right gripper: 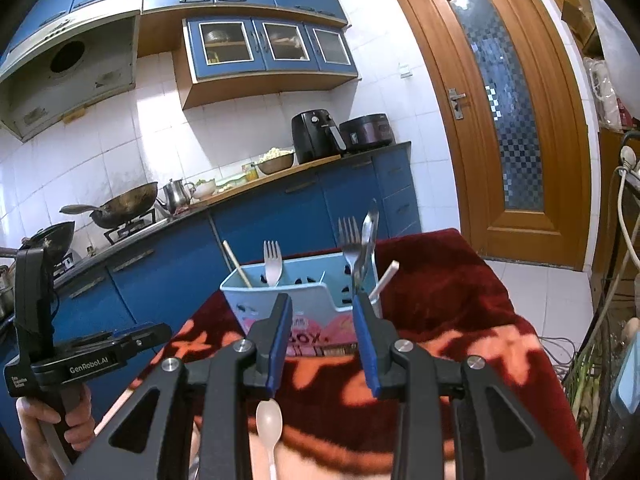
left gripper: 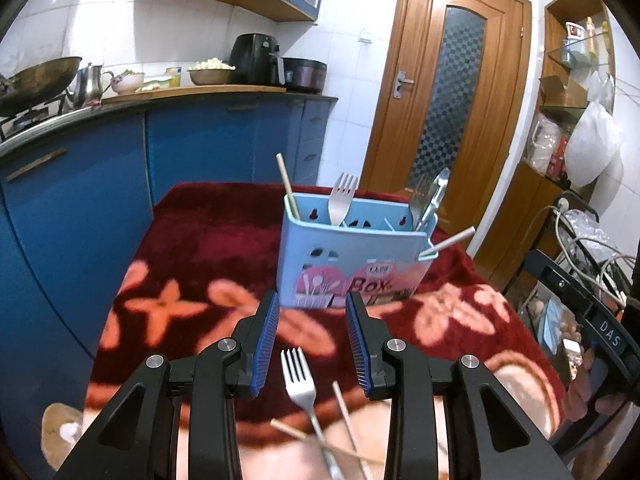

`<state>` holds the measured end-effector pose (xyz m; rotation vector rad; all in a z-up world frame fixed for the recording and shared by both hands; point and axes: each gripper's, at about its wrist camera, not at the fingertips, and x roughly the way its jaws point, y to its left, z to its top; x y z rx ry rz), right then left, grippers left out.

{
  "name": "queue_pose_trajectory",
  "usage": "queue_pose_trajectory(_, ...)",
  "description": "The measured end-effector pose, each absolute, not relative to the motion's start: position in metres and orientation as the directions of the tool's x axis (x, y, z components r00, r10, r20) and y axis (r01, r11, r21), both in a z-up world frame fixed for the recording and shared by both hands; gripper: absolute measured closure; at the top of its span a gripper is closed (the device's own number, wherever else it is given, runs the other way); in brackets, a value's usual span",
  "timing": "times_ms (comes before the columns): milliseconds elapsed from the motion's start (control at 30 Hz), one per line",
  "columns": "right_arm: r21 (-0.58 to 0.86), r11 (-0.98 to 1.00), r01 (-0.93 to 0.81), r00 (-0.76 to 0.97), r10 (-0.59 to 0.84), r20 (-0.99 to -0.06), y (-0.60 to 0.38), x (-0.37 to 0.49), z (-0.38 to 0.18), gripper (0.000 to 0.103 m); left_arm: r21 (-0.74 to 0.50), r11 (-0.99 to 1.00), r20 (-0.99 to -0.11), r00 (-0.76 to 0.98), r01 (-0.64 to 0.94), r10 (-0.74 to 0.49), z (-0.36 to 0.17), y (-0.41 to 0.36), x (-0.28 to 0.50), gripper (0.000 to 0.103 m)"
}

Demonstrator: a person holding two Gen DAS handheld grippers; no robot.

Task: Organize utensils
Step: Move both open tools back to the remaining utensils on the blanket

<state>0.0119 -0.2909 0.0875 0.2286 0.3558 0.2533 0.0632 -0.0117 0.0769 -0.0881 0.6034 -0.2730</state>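
A light blue utensil box (left gripper: 352,256) (right gripper: 308,294) stands upright on the red flowered cloth (left gripper: 208,248). It holds forks (left gripper: 342,200), a metal spoon (left gripper: 438,188), a chopstick (left gripper: 287,186) and a white stick (left gripper: 452,240). My left gripper (left gripper: 313,300) is open just in front of the box, with nothing between its blue pads. Under it on the cloth lie a metal fork (left gripper: 299,380) and loose chopsticks (left gripper: 346,416). My right gripper (right gripper: 322,300) is also open and empty, close to the box's front. A white spoon (right gripper: 269,420) lies on the cloth beneath it.
A hand (right gripper: 60,420) holds the left gripper's black body (right gripper: 80,356) at the table's left edge. Blue kitchen cabinets (left gripper: 100,184) with a wok and pots run along the left and back. A wooden door (left gripper: 448,92) is behind, and shelves with cables (left gripper: 580,232) on the right.
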Motion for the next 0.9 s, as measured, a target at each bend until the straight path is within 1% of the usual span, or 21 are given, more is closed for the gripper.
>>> queue_pose_trajectory(633,0.278,0.933,-0.229,0.827,0.337,-0.449,-0.267,-0.013,0.039,0.068,-0.148,0.981,-0.65,0.736,0.122,-0.189,0.036,0.026,0.032,0.068)
queue_pose_trajectory(900,0.253,0.928,-0.275,0.778,0.369,-0.508,-0.243,-0.018,0.025,0.068,-0.138,0.986,-0.673,0.723,0.088,-0.159,0.023,0.038,0.026,0.068)
